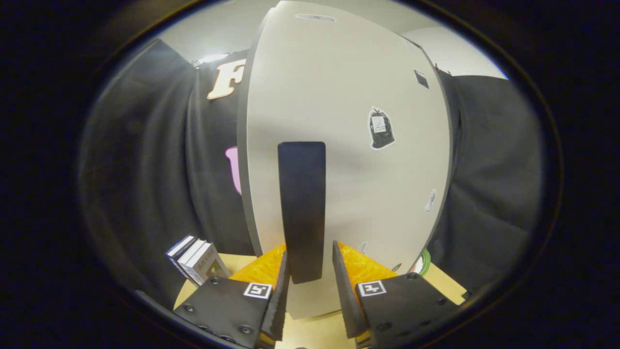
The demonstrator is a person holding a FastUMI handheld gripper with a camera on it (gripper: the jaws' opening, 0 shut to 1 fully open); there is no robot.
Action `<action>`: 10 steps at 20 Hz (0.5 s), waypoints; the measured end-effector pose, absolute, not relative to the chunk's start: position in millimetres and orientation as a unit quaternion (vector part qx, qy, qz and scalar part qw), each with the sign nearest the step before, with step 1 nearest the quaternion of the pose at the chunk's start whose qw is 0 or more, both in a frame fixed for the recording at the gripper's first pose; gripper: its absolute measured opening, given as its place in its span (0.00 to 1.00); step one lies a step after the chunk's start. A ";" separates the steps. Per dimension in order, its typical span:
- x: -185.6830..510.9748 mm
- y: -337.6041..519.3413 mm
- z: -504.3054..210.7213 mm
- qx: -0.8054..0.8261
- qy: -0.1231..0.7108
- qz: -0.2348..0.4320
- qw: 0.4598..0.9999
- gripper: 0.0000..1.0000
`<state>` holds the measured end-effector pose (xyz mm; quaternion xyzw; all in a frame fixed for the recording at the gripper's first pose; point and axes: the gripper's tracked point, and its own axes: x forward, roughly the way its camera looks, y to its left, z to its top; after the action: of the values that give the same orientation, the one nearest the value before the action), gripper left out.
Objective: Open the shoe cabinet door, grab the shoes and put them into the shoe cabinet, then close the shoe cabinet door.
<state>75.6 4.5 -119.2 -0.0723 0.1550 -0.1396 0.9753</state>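
Step in hand: the gripper [310,286] is lined up on the cabinet door's handle [301,208]; whether the door is about to be pulled open or has just been pushed shut cannot be told from this view.
Claw state: the fingers are spread, one on each side of the handle's lower end, and a slim gap seems to remain on both sides, so nothing is pinched.
Doing it well: by judgement, the fingers should close squarely on the handle's two side faces before any pull, and the pull should then follow the door's arc rather than a straight line, so the pads do not slide off.
Risk: the handle looks smooth and flat, so a light pinch near its bottom tip could slip; a hold slightly higher looks safer.
Shoe cabinet [348,160]: a tall pale cabinet standing on the light wooden tabletop [310,334], dead ahead at 12 o'clock, its door apparently shut flush.
Handle look: a dark vertical bar on the door's left half, its lower end between the fingers.
Door markings: a sticker of a dark bag [381,128] at about 2 o'clock from the handle.
Nearby: small boxes [196,259] standing at about 8 o'clock.
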 end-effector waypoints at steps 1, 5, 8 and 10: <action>79.6 5.8 -120.6 -0.076 0.154 -0.134 0.976 0.51; 96.2 7.6 -124.9 -0.076 0.154 -0.124 0.977 0.52; 102.5 8.1 -125.1 -0.078 0.152 -0.117 0.978 0.54; 106.4 9.2 -126.3 -0.081 0.151 -0.111 0.979 0.54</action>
<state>106.4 9.2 -126.3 -0.0809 0.1509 -0.1109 0.9790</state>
